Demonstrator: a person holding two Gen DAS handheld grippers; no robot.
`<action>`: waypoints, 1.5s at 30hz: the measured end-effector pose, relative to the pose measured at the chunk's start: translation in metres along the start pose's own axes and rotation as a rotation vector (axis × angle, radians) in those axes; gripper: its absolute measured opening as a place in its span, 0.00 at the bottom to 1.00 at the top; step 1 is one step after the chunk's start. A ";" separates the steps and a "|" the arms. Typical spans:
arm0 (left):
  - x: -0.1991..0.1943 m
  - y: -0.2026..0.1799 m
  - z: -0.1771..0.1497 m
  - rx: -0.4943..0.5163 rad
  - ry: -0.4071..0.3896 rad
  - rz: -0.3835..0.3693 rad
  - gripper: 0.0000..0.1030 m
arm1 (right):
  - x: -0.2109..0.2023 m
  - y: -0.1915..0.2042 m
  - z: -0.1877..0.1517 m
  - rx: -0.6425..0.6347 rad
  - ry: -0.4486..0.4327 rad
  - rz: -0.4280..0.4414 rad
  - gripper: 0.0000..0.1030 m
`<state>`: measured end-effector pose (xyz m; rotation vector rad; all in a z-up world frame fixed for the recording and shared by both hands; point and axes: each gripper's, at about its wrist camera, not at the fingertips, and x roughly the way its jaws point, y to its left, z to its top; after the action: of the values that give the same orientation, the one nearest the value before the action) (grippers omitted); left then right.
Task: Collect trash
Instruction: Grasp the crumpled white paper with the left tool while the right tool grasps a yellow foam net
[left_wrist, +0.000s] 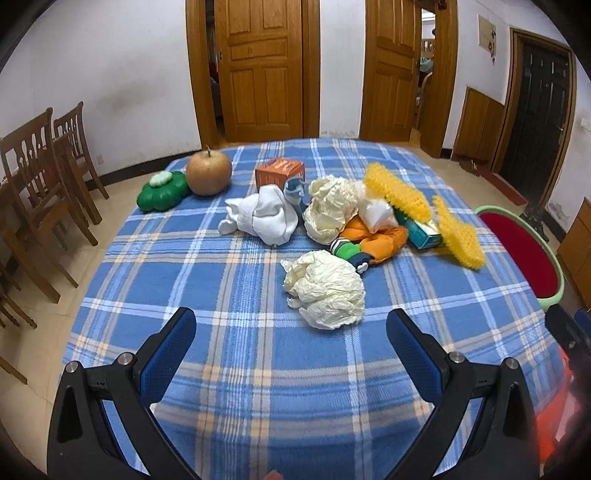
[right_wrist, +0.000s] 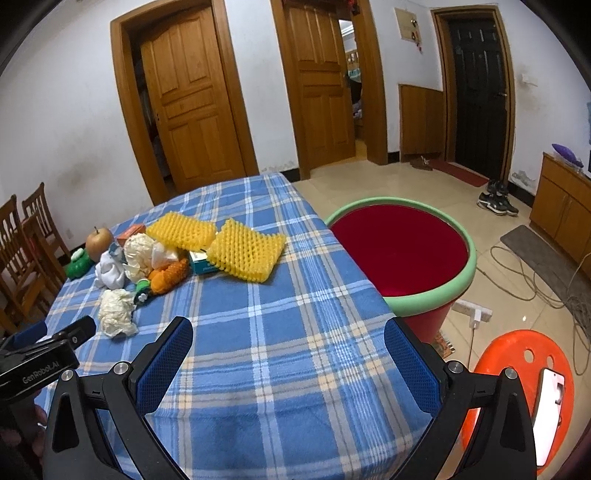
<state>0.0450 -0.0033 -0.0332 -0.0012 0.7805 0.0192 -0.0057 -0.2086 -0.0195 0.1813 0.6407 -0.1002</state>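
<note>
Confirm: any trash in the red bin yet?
No. In the right wrist view the red bin shows only its bare red inside, while the crumpled paper wad lies on the tablecloth.

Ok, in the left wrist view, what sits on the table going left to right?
Green pumpkin-shaped toy → apple → white sock → orange plush toy → teal box → yellow foam net.

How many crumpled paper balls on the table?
2. Near paper ball lies alone in front of the pile; far paper ball sits in the clutter beside the white sock. More could be buried.
</note>
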 end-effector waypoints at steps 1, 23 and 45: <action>0.005 0.000 0.001 0.002 0.011 0.001 0.98 | 0.004 0.000 0.002 -0.002 0.008 0.002 1.00; 0.073 -0.004 0.021 -0.055 0.169 -0.044 0.66 | 0.102 0.022 0.051 -0.083 0.160 0.046 1.00; 0.051 0.018 0.055 -0.028 0.075 -0.146 0.34 | 0.156 0.030 0.064 -0.028 0.277 0.138 0.66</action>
<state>0.1195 0.0159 -0.0296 -0.0863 0.8531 -0.1088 0.1603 -0.1973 -0.0587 0.2135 0.9028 0.0679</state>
